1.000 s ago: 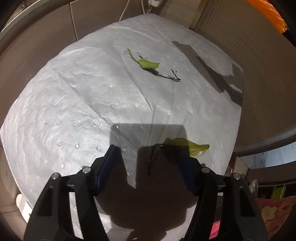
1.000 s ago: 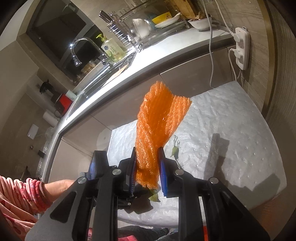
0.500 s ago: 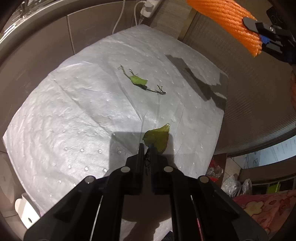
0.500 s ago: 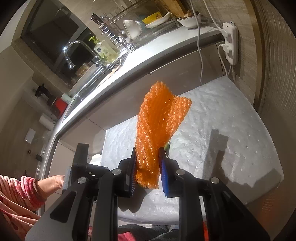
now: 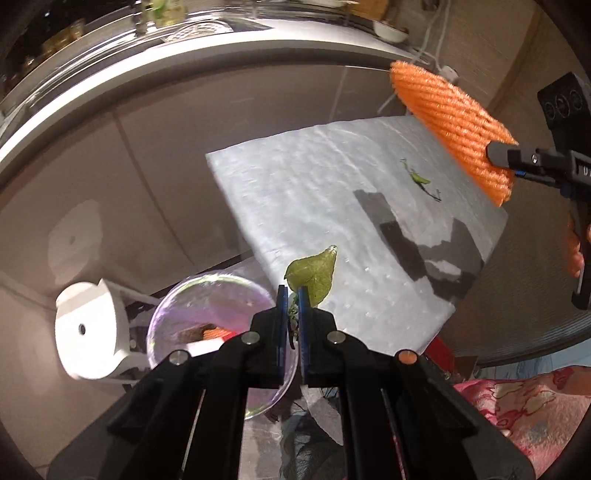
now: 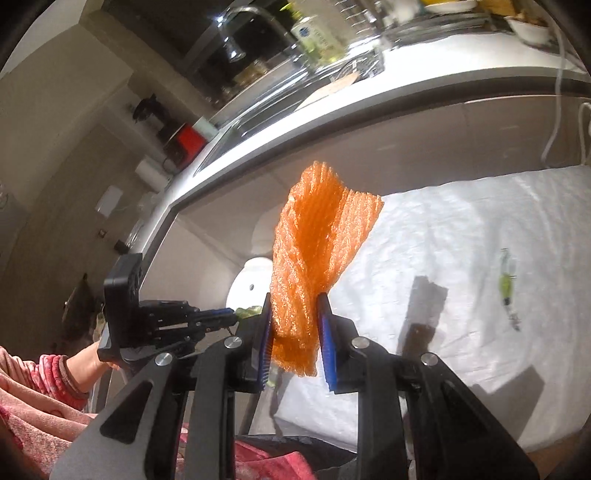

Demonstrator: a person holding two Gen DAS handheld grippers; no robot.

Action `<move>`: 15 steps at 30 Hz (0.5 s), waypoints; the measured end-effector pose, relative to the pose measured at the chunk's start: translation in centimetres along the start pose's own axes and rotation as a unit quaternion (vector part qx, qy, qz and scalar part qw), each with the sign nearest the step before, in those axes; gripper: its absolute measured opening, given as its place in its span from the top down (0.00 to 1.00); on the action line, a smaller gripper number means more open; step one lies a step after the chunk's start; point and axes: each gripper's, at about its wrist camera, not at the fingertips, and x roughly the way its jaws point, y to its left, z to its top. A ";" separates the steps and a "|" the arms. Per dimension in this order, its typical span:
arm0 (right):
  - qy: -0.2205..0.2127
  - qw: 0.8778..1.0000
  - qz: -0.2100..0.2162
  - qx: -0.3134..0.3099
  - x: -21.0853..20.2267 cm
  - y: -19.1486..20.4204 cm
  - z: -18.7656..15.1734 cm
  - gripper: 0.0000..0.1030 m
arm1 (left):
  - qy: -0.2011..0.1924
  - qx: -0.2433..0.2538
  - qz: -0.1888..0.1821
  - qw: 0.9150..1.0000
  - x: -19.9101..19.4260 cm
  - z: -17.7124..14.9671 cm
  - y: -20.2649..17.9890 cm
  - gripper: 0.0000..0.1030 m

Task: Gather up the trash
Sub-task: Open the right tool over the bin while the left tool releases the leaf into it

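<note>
1. The green leaf [image 5: 312, 275] is pinched by its stem end between the blue pads of the left tool [image 5: 291, 308], which is closed tight on it; the blade of the leaf sticks out forward and slightly right of the tips, lifted clear of the white mat [image 5: 332, 192].
2. The orange foam net [image 6: 314, 258] stands upright out of the right tool [image 6: 295, 332], whose blue pads press on its lower part from either side; the net's top fans out above the tips and a short end hangs below them.
3. From the left wrist view the right tool [image 5: 517, 162] shows at the upper right, well apart from the left tool, with the net [image 5: 450, 122] reaching up and left from it over the mat's far edge.
4. From the right wrist view the left tool [image 6: 232, 315] lies just to the left of the right tool's tips, a scrap of green at its end.
5. A small green twig [image 5: 421, 181] lies flat on the mat, far ahead and to the right of the left tool; it also shows ahead and right of the right tool [image 6: 508, 288].
6. Just below and left of the left tool's tips sits a round bin with a clear liner [image 5: 207, 314], holding some scraps, with a white flip lid [image 5: 88, 332] standing open on its left side.
7. Beyond the mat runs the kitchen counter [image 6: 424, 92], with a tap [image 6: 236, 26] above it.
</note>
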 end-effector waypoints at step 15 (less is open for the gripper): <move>0.256 0.952 -0.085 -0.142 27.7 8.9 -7.5 0.77 | -0.013 -0.116 0.055 0.992 -4.1 -8.5 9.7 0.94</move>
